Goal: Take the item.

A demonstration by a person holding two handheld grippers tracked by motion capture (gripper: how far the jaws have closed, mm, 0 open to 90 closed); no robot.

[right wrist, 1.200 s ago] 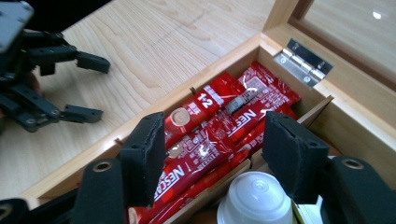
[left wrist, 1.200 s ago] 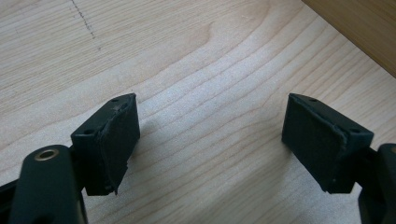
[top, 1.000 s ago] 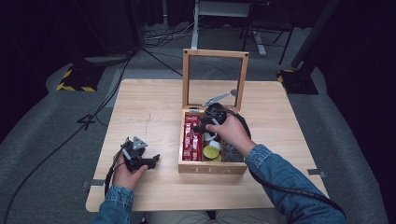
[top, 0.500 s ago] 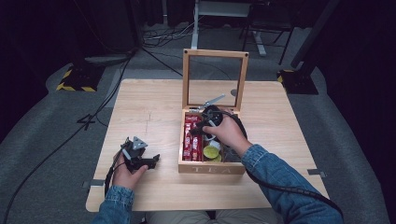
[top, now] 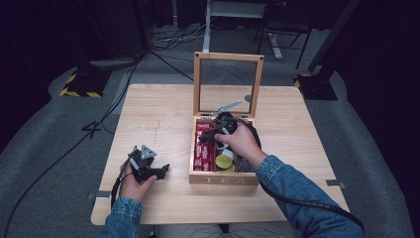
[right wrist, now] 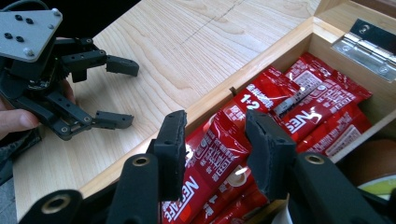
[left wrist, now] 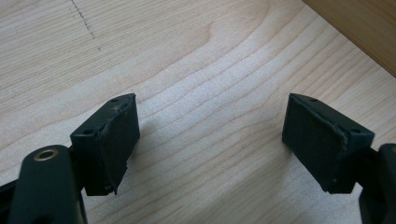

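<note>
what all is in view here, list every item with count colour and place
wooden box: one, light wood, right of the table's centre, marked TEA on its front
lid: one, wood frame with a clear pane, standing open at the box's back
red sachets: several, red with white print, in the box's left compartment
round item: one, yellow-green, in the box beside the sachets
table: one, pale wood
left gripper: one, black, jaws open, on the table left of the box
right gripper: one, black, jaws have just been closing around a red sachet
</note>
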